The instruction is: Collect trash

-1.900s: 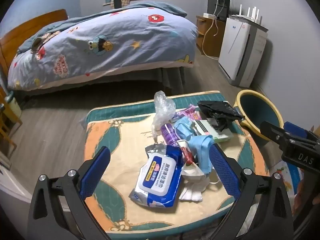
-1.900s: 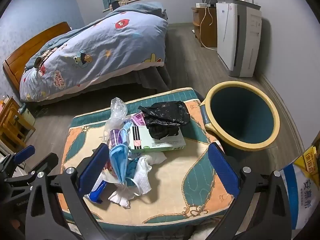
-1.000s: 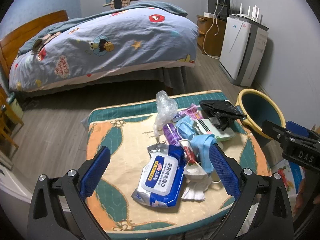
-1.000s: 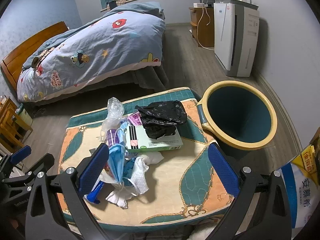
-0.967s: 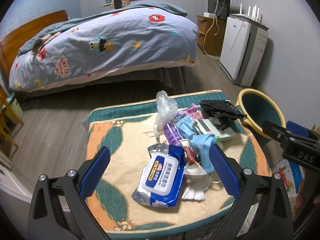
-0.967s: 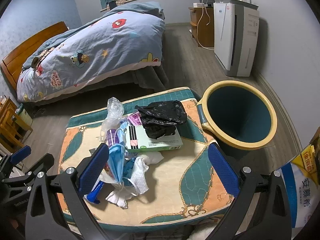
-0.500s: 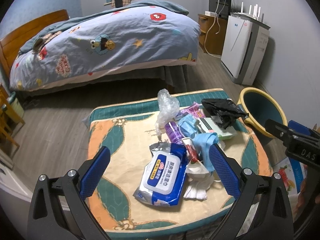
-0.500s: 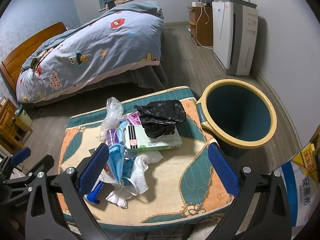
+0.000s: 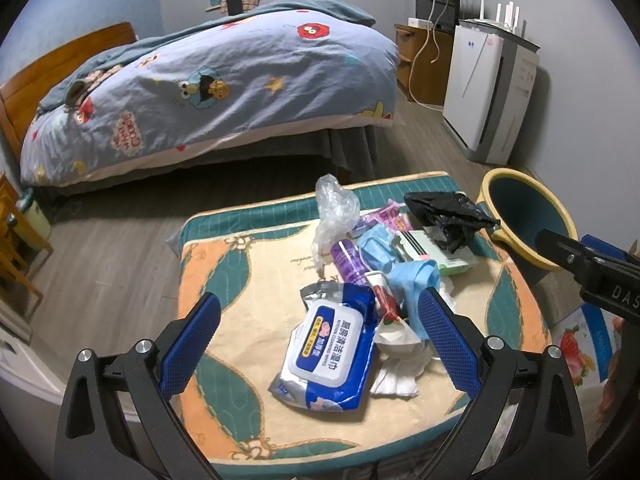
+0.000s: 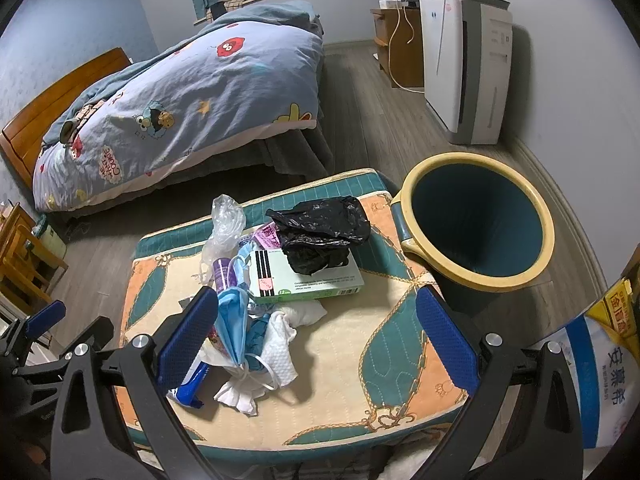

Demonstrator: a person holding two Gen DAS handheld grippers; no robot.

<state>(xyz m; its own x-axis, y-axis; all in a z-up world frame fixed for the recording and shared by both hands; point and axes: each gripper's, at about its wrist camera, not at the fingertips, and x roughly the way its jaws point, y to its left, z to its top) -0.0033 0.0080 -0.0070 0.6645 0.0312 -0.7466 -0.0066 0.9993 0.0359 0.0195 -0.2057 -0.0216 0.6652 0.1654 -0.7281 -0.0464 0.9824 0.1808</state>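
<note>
While both tongs (image 9: 318,330) (image 10: 316,330) gape wide and empty, crumpled black plastic bag (image 10: 320,232) tops the centre-frame trash beside the yellow-rimmed teal bin (image 10: 478,224).

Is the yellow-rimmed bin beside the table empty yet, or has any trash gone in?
Empty as far as shows: the right wrist view looks into the yellow-rimmed teal bin and only bare inner wall appears. Its very bottom is dark.

The cushioned table top (image 10: 400,344) is cream with teal and orange shapes edged in gold chain. On it lie a blue-and-white wipes pack (image 9: 328,348), light-blue masks (image 10: 232,320), a black bag (image 10: 320,232) and a pale-green box (image 10: 316,280). At right, the bin (image 10: 476,280) is teal with a yellow rim.
</note>
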